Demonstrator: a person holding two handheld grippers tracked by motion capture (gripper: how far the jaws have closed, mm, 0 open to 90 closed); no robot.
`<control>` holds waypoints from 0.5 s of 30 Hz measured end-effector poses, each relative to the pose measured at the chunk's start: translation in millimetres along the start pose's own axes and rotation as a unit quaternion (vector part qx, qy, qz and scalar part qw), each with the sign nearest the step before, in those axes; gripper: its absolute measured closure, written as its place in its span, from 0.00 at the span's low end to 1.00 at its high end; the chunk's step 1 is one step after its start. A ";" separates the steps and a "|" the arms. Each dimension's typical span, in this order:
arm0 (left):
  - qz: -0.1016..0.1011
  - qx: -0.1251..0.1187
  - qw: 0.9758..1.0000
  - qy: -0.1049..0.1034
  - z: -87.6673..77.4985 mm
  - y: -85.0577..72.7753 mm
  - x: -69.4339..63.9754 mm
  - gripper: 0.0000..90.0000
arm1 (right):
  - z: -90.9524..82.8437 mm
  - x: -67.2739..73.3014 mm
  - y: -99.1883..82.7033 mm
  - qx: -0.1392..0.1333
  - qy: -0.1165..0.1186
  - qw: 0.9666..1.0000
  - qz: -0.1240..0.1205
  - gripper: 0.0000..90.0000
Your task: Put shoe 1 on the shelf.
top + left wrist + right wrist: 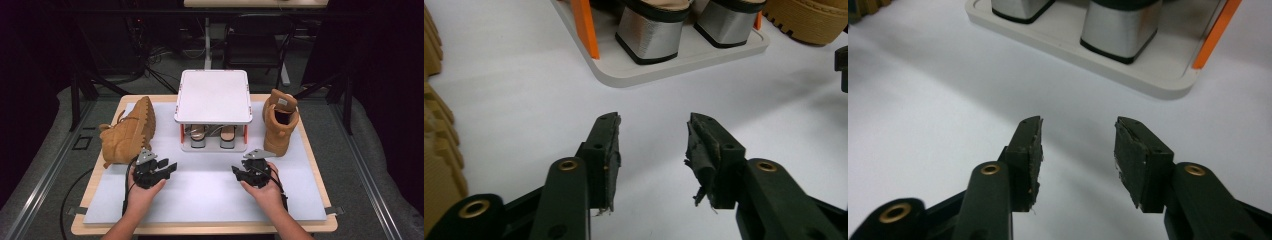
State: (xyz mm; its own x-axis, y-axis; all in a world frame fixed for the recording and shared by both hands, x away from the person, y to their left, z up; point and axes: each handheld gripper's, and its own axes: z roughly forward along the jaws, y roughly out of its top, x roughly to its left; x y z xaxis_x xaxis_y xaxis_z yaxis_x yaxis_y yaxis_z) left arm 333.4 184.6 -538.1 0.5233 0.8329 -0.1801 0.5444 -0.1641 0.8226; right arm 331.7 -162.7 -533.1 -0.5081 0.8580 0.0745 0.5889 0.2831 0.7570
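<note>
So from the high view: I've got my left gripper (170, 167) and my right gripper (236, 171) both low over the pale grey mat (210, 192) that covers the wooden table (320, 165), one on each side of centre and well apart from each other. Straight ahead of them sits the white two-tier shoe rack with orange posts (213, 97), and on its bottom shelf there's a pair of sandals with silver block heels (212, 136), heels facing me. To the left of the rack a tan suede boot with a lugged sole (127, 132) lies on its side, just beyond my left hand (142, 192). To the right of the rack a second tan boot (280, 122) stands upright, just past my right hand (267, 192).

Left gripper view: jaws are spread, nothing between them but bare mat. The pads (610, 150) look pretty chewed up at the edges. The rack's base tray (649, 67) is ahead with an orange post (586, 27) and both silver heels (651, 35) on it. Ribbed tan sole along the left edge.

Right gripper view: same deal, jaws apart and holding nothing, mat underneath. Two silver heels (1120, 27) on the white tray (1158, 82) ahead, orange post (1215, 32) off to the right.
</note>
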 end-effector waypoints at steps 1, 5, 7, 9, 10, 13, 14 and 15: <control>0.004 0.002 1.000 -0.001 -2.0 -0.4 0.4 0.61 | -0.8 -0.6 -1.6 -0.001 -0.002 1.000 -0.002 0.58; 0.013 0.000 1.000 -0.002 -9.3 -1.7 1.8 0.58 | -6.5 -3.7 -6.5 0.000 -0.006 1.000 -0.010 0.56; 0.019 -0.004 1.000 0.003 -13.3 -2.0 4.1 0.57 | -9.6 -6.1 -9.3 -0.003 -0.008 1.000 -0.011 0.55; 0.016 -0.008 1.000 0.002 -16.0 -2.4 6.8 0.56 | -12.0 -9.0 -12.1 -0.010 -0.007 1.000 -0.007 0.55; 0.015 -0.009 1.000 0.003 -17.0 -2.6 8.4 0.56 | -12.8 -10.6 -13.2 -0.011 -0.007 1.000 -0.003 0.55; 0.009 -0.004 1.000 -0.001 -19.2 -3.6 13.7 0.55 | -15.7 -14.3 -14.7 -0.014 -0.002 1.000 0.003 0.54; 0.007 0.000 1.000 -0.005 -19.5 -3.7 15.4 0.55 | -16.9 -14.7 -15.5 -0.017 0.001 1.000 0.002 0.54; 0.005 -0.001 1.000 -0.007 -19.6 -4.0 16.3 0.55 | -18.1 -14.6 -16.7 -0.019 0.005 1.000 0.003 0.53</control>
State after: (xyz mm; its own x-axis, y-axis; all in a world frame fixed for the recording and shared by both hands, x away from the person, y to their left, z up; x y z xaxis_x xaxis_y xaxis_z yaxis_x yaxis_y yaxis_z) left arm 326.8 209.2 -533.8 0.5380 0.8234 -0.1804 0.5386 -0.1711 0.8250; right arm 317.9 -187.7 -535.1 -0.5110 0.8554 0.0846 0.5674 0.2618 0.7807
